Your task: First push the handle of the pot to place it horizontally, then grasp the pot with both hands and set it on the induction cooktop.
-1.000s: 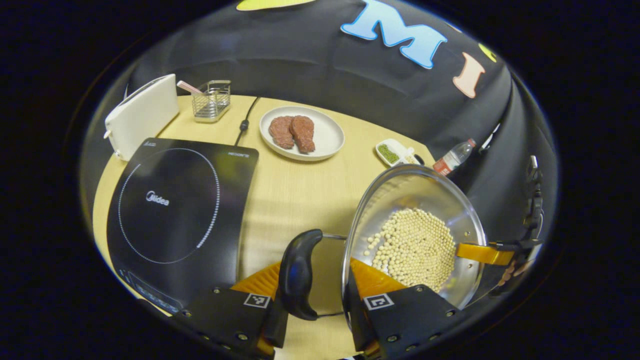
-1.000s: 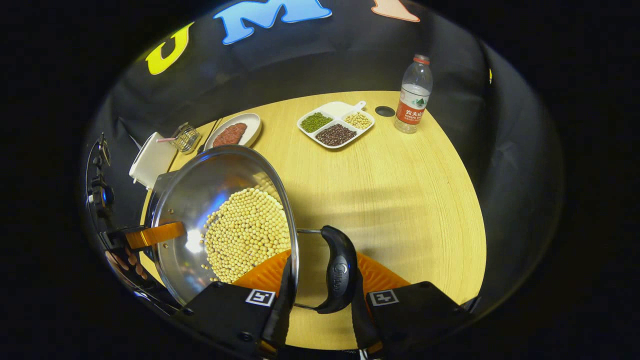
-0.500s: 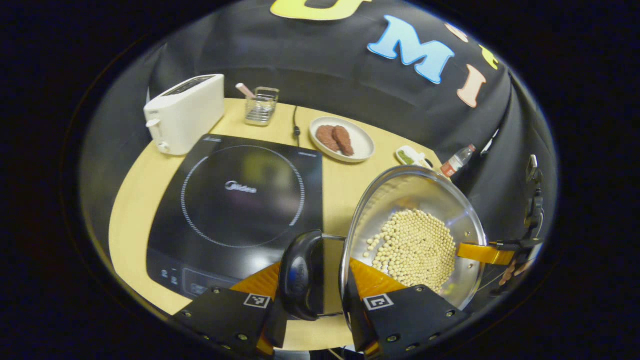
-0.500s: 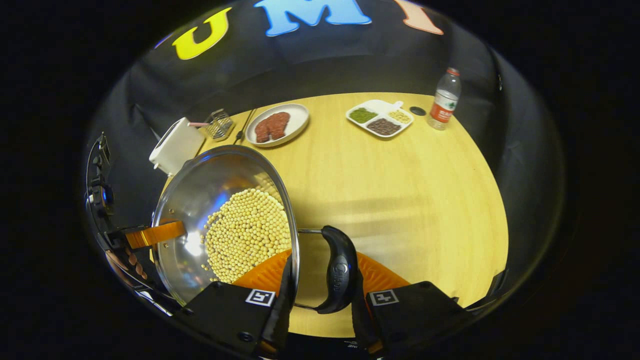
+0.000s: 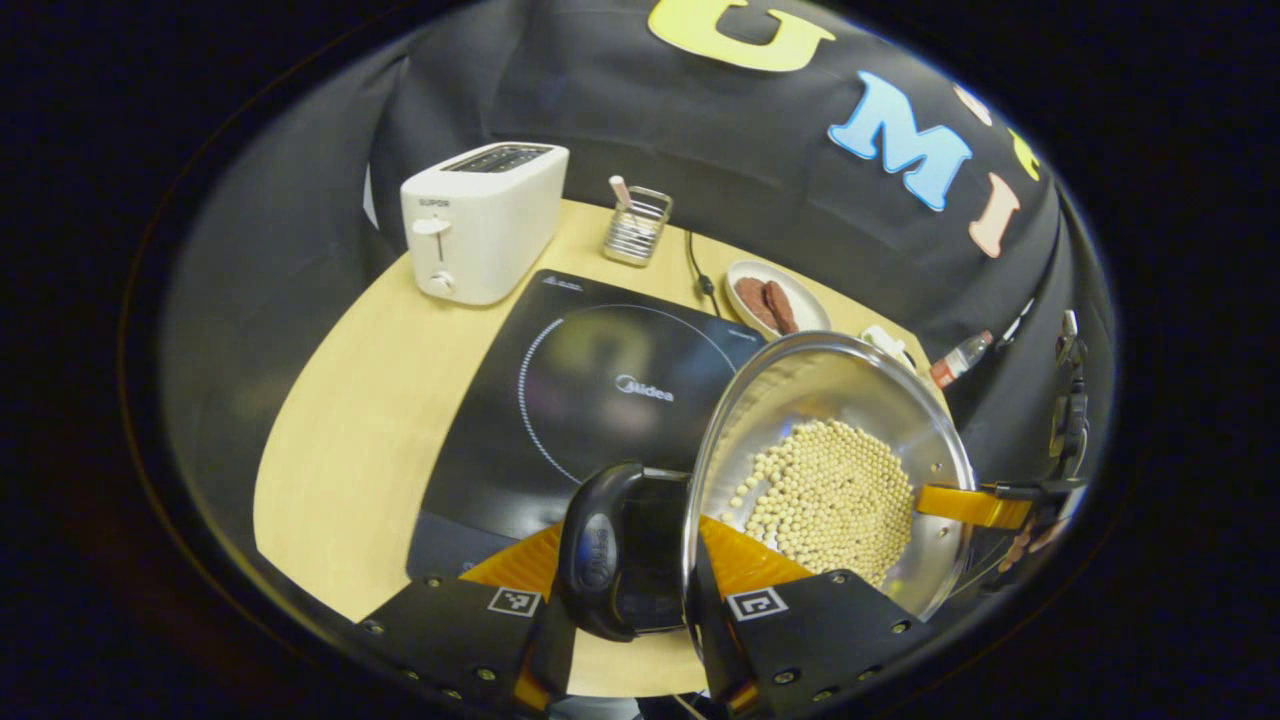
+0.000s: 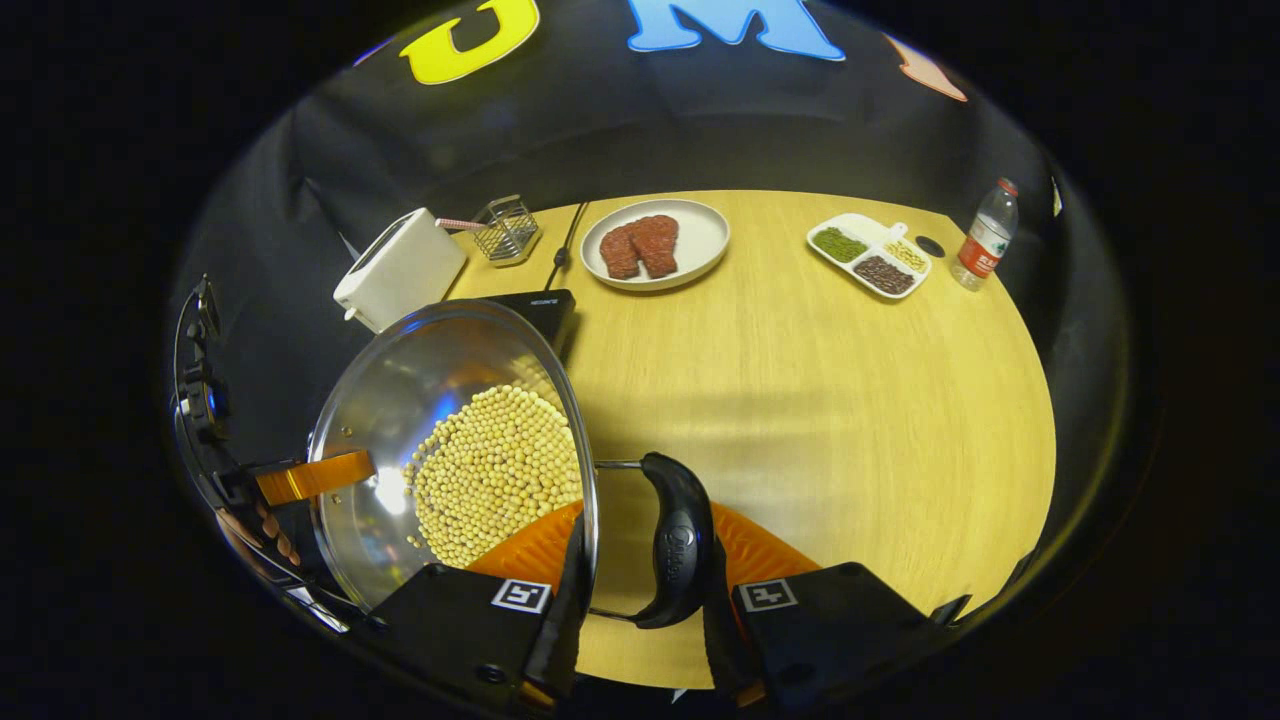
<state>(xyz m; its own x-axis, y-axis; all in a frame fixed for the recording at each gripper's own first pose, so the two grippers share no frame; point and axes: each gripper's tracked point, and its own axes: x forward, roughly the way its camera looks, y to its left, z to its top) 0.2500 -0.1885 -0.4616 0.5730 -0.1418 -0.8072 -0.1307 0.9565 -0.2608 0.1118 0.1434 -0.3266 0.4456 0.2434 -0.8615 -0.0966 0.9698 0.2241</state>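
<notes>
I have the round, polished stainless-steel pot (image 5: 830, 470) raised off the pale wood-grain tabletop (image 5: 370, 400), its mirror-bright bowl holding a heap of small, matte cream beans (image 5: 830, 495). My left tool (image 5: 625, 590) is pinching the pot's curved, glossy black plastic side handle (image 5: 598, 545), one finger on each side of it; in the left gripper view the pot overlaps the right part of the flat, black glass induction cooktop (image 5: 590, 390) with its dotted ring. My right tool (image 6: 640, 590) is likewise clamped on the opposite black side handle (image 6: 680, 540), which joins the rim by thin wire loops. Behind the cooktop stand a boxy white toaster (image 5: 480, 220) and a small wire basket (image 5: 637, 225). A white round plate of reddish meat slabs (image 6: 655, 245), a white divided dish of beans (image 6: 868, 255) and a clear plastic bottle (image 6: 983, 235) sit farther along the tabletop.
</notes>
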